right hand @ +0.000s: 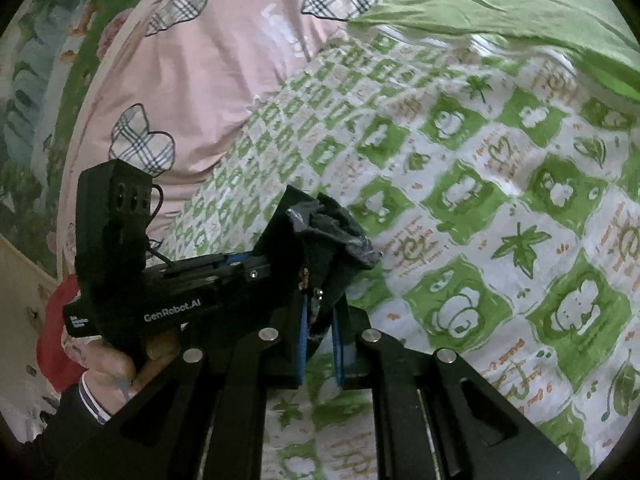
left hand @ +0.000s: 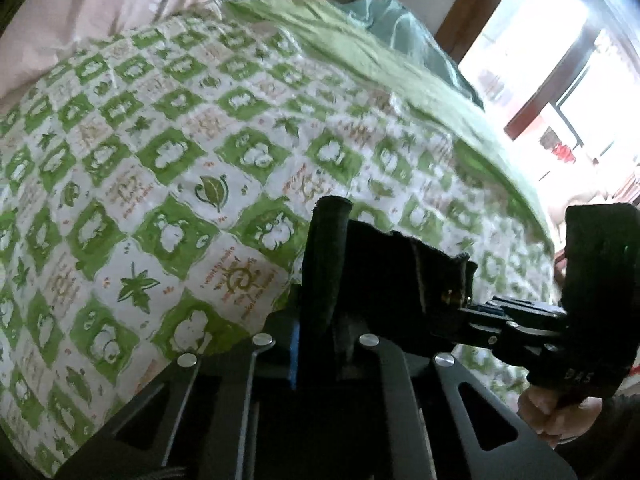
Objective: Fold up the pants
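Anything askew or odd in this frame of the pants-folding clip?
Nothing looks damaged or spilled. Both grippers, left and right, pinch the dark pants in closed jaws, very close together, so the fabric bunches between them rather than hanging flat. The green patterned quilt below looks rumpled.

home bedroom: bed with green-and-white checked leaf-print cotton quilt [left hand: 208, 168], pink duvet with plaid heart patches [right hand: 208, 80], plain green sheet [right hand: 500, 8], bright wood-framed window [left hand: 532, 52]
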`<state>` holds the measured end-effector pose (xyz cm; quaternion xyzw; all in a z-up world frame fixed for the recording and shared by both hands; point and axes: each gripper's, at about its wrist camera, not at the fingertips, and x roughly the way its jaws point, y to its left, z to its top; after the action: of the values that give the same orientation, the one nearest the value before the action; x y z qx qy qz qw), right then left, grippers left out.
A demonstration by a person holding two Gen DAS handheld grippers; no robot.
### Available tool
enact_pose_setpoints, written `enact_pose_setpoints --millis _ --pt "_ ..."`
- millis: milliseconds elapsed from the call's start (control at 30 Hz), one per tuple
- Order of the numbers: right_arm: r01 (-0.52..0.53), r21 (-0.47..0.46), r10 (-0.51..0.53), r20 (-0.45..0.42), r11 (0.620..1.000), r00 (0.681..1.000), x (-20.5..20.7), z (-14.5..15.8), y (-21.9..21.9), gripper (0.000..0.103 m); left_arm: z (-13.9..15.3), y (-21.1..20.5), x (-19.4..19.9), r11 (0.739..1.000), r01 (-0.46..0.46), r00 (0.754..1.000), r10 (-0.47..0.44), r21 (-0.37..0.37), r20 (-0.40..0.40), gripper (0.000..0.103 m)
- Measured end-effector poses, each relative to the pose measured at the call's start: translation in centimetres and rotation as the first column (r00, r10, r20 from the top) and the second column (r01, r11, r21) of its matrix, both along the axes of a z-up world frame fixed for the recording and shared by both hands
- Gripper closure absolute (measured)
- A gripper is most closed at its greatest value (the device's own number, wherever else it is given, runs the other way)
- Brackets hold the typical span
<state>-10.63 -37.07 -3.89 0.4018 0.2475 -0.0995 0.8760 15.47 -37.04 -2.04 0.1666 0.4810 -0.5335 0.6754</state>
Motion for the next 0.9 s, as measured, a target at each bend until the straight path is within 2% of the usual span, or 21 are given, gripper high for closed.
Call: enact_pose_setpoints --millis 200,400,700,900 --pt "-0.077 -0.041 0.08 0.082 0.996 0.993 0.0 2.8 1.3 0.092 3.8 3.1 -0.4 0.993 -0.049 0.999 0.051 -0.11 0.012 0.094" --pt "-0.197 -0.076 0.208 0.186 0.978 0.96 0.3 5.5 3.6 0.092 6.9 7.9 -0.6 0.974 -0.102 0.994 0.107 -0.203 0.011 0.094" --pt "-0.347 -0.119 0.366 0.258 0.93 0.894 1.6 7.4 8.3 0.092 9.2 13.8 -1.5 0.953 -0.154 0.985 0.169 -0.259 0.036 0.094" --pt "-0.412 -0.126 0.431 0.241 0.902 0.87 2.9 7.4 10.9 0.092 8.6 17.4 -1.5 0.941 -0.206 0.975 0.222 -0.269 0.03 0.094"
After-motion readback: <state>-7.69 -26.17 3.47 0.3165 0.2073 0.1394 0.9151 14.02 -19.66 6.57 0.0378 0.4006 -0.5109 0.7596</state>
